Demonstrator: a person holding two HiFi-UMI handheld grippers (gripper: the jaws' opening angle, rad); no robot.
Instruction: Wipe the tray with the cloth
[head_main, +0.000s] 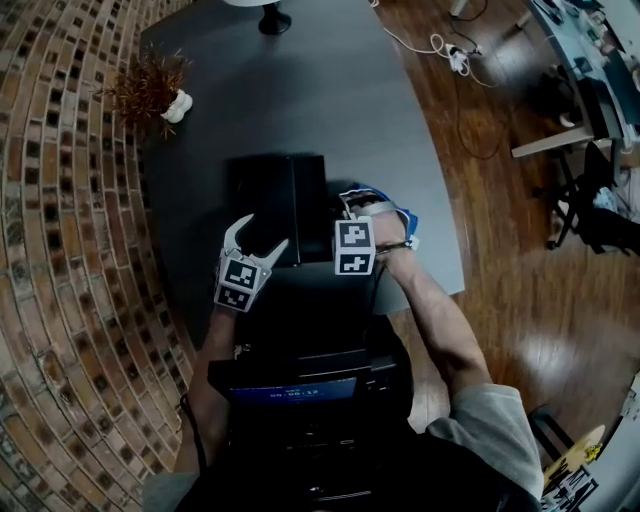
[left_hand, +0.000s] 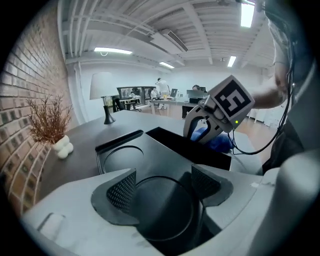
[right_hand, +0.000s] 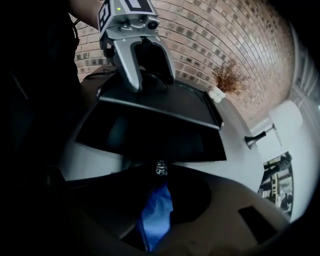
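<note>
Blue soft cloth (right_hand: 155, 212) is pinched in the closed jaws of the right gripper (right_hand: 161, 172), at the right edge of the black compartmented plastic tray (head_main: 270, 190). It looks light and limp and likely bunches, so a thick fold is the best hold. The left gripper (left_hand: 165, 187) hovers over the tray's near side, jaws spread and empty. The stiff tray may slide on the dark table (head_main: 300, 90).

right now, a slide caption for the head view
Right gripper shut on blue cloth at the right edge of the tray; left gripper open over it.
</note>
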